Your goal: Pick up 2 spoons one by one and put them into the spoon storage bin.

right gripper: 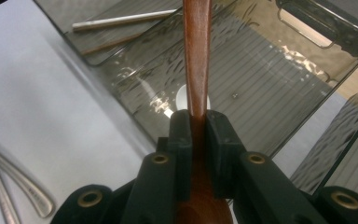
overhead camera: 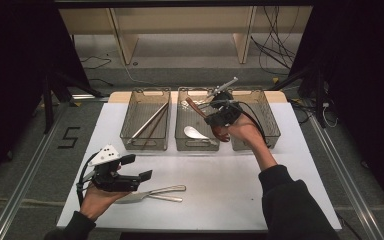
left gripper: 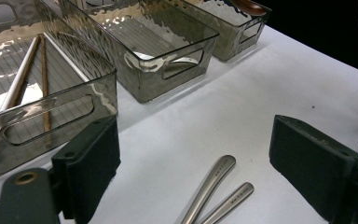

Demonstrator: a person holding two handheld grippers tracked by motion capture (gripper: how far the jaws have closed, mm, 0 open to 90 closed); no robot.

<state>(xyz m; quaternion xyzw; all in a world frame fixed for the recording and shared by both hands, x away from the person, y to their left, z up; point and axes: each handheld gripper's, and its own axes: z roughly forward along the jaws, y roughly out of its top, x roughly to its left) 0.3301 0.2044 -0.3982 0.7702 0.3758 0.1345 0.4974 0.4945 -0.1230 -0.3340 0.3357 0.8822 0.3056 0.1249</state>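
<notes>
With the right gripper (right gripper: 197, 135) clamped tight on the handle of the brown wooden spoon (right gripper: 197, 60), which juts ahead over the middle smoked-plastic bin (right gripper: 279, 93), lower it level beside the white spoon (overhead camera: 194, 132); the left gripper (left gripper: 193, 163) waits wide open, empty.

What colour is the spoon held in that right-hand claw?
Reddish-brown wooden spoon; clearest in the right gripper view.
</notes>
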